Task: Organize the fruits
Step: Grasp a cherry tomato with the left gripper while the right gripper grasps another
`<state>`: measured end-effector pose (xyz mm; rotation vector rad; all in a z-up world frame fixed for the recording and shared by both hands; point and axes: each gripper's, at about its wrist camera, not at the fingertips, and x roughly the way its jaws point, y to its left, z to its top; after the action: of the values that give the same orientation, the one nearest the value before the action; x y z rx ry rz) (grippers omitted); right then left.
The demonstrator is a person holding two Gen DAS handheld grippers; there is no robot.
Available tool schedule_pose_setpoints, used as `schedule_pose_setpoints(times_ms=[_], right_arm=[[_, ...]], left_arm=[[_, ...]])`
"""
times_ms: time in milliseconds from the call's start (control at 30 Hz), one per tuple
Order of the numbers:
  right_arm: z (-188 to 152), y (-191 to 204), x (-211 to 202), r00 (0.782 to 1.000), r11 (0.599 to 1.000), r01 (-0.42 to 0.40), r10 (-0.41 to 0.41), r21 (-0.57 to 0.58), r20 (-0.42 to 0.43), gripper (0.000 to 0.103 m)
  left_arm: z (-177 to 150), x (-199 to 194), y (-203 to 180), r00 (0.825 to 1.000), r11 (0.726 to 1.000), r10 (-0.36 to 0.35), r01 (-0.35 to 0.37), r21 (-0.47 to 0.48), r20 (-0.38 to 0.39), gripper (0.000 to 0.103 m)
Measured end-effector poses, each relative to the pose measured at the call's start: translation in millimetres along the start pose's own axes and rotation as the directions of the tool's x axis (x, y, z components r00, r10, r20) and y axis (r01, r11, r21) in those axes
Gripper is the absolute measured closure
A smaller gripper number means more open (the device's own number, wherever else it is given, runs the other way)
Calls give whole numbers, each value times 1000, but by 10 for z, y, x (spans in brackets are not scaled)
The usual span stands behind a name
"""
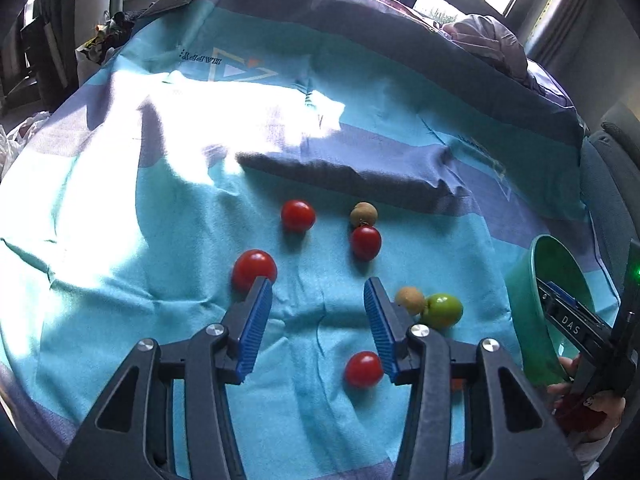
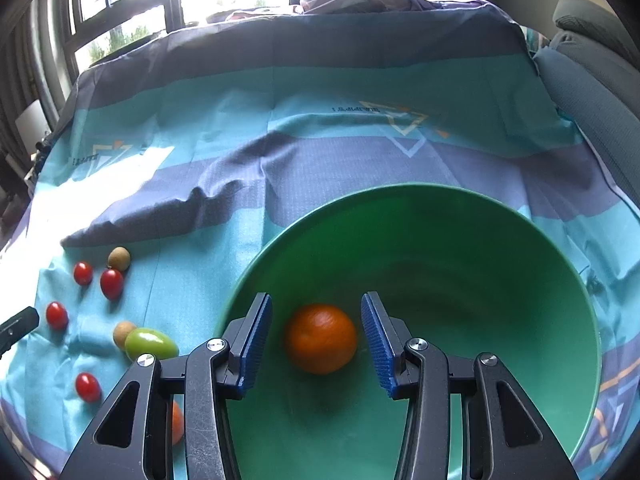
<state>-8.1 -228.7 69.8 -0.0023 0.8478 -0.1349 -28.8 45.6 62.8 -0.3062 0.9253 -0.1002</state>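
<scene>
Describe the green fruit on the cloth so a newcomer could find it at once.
Start at the big green bowl on the blue striped bedcloth, then look just past its left rim. The green fruit lies there, touching a small tan fruit. It is the only green one among red tomatoes.

Window glare, fisheye-warped dark edges
</scene>
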Motion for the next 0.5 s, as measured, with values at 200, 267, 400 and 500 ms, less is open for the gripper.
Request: schedule_pose_setpoints(times_ms=[200,267,400,500], right_arm=[[69,145,-366,993,998,52,-48,-33,107,56],[101,211,-495,992,999,-44,47,-28,121,56],[207,445,-445,949,949,-315,315,-15,10,56],[284,805,-230,901,907,-421,414,-27,-129,56]], left_arm=[[-53,-40,26,1000,1000,-24,24,1,-4,56],[-104,-40,15,998,998,-57,57,-11,-25,56],[-239,-6,-100,987,990,-140,140,-10,-80,57],[-315,87,-188,980,989,-149,150,-1,-133,57]])
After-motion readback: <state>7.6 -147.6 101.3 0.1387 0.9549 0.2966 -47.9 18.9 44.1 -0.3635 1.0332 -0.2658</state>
